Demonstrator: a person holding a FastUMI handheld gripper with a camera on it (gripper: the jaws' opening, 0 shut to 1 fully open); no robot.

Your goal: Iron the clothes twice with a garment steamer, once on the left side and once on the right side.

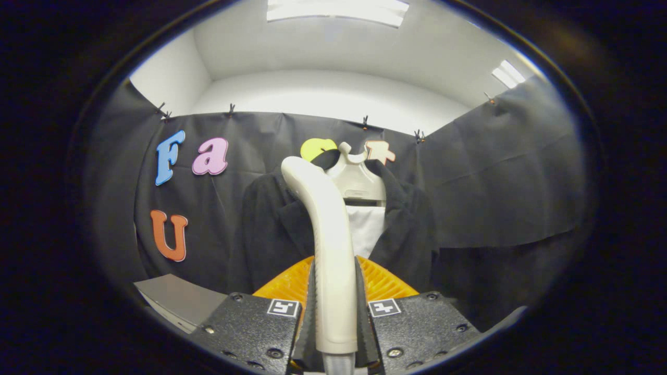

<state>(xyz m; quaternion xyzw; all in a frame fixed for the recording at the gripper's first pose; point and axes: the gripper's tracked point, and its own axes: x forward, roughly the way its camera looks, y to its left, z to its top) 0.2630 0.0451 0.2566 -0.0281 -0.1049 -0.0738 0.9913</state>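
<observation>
A pale hanger (357, 179) against the booth wall carried a dark jacket (271, 229) over a white shirt (367, 229). A grey table corner (177, 299) showed beside the gripper (335, 276), whose fingers clamped the steamer handle (325, 219).

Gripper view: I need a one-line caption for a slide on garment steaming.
Tongs shut on the white steamer handle, raised before a dark jacket on a hanger.

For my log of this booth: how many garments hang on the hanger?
2: a black jacket beyond the white steamer handle, which the jaws clamp, and a white shirt inside it. Others may hide.
</observation>
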